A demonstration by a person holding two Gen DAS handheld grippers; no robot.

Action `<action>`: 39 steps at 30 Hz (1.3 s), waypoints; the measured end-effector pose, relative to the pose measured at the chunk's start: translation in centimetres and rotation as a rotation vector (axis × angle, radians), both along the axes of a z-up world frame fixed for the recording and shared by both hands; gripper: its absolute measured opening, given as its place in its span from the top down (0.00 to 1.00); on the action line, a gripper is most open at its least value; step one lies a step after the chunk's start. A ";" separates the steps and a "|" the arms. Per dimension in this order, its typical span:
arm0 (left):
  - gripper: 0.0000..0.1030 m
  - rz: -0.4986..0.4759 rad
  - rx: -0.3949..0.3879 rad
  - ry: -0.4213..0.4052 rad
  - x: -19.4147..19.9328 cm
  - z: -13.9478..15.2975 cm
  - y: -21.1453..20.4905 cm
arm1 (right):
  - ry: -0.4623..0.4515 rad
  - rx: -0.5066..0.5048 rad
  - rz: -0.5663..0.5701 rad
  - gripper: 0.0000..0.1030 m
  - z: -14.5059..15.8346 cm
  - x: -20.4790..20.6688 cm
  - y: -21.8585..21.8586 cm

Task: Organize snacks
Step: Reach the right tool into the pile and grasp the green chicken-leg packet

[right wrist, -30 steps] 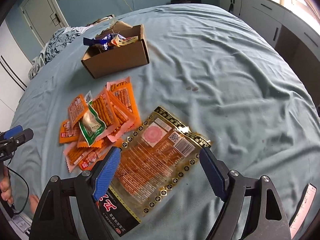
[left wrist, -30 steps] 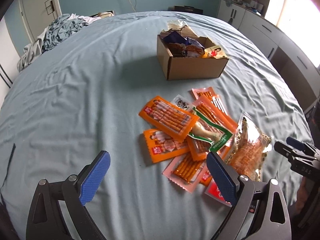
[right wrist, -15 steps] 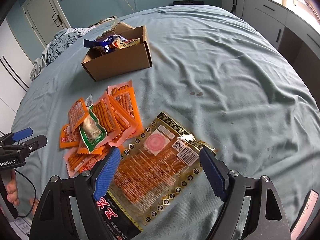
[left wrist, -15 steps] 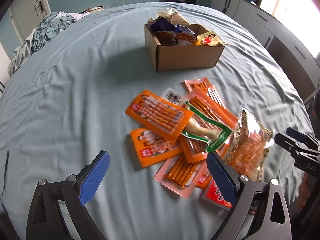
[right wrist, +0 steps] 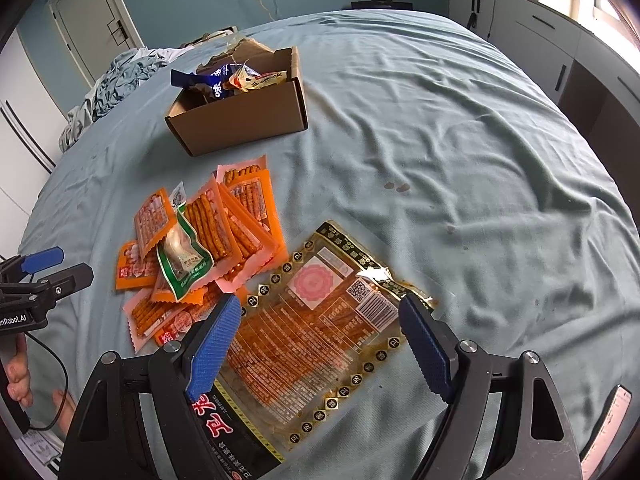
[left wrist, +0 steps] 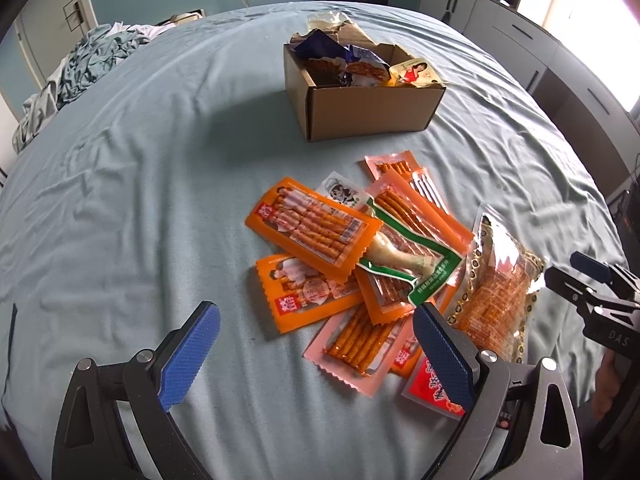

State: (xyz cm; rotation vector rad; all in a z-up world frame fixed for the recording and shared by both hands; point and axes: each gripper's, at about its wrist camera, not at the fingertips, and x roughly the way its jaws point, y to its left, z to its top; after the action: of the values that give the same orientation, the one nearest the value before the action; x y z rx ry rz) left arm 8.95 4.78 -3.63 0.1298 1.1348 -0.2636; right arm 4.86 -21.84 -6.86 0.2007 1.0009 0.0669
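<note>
A pile of orange and pink snack packets lies on the blue bed sheet, with a green chicken-leg packet on top. A large clear spicy-strip bag lies at the pile's right. A cardboard box with several snacks in it stands beyond the pile; it also shows in the right wrist view. My left gripper is open and empty, just short of the pile's near left edge. My right gripper is open and empty, its fingers either side of the large bag.
Crumpled clothes lie at the far left of the bed. White cabinets run along the right wall. A phone lies at the near right bed edge. The sheet is wrinkled with small stains.
Both grippers have moved forward toward the snacks; the pile and box look nearer. Both stay open. No snack has moved.
</note>
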 end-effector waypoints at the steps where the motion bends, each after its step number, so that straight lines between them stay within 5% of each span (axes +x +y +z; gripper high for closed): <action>1: 0.04 0.000 0.001 0.000 0.0 0.0 0.0 | 0.000 0.001 -0.003 0.22 0.0 0.0 -0.1; 11: 0.04 0.028 -0.008 0.010 0.3 -0.3 0.6 | 0.000 0.075 -0.076 0.22 0.1 0.1 -2.1; 24: 0.04 0.046 -0.028 0.055 1.2 -1.2 0.9 | 0.021 0.143 0.045 0.22 -1.4 3.8 1.2; 32: 0.04 0.060 -0.055 0.062 1.8 -1.0 1.3 | -0.051 -0.037 0.289 0.22 -1.7 5.0 8.4; 39: 0.04 0.087 -0.047 0.079 2.4 -1.5 2.1 | 0.008 -0.167 0.439 0.29 -4.6 7.4 13.2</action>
State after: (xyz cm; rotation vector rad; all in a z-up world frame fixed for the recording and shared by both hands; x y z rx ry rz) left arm 11.35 6.87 -5.13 0.0287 1.2087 -0.2188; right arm 12.30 -8.61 -11.44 -0.1751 1.0395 0.3814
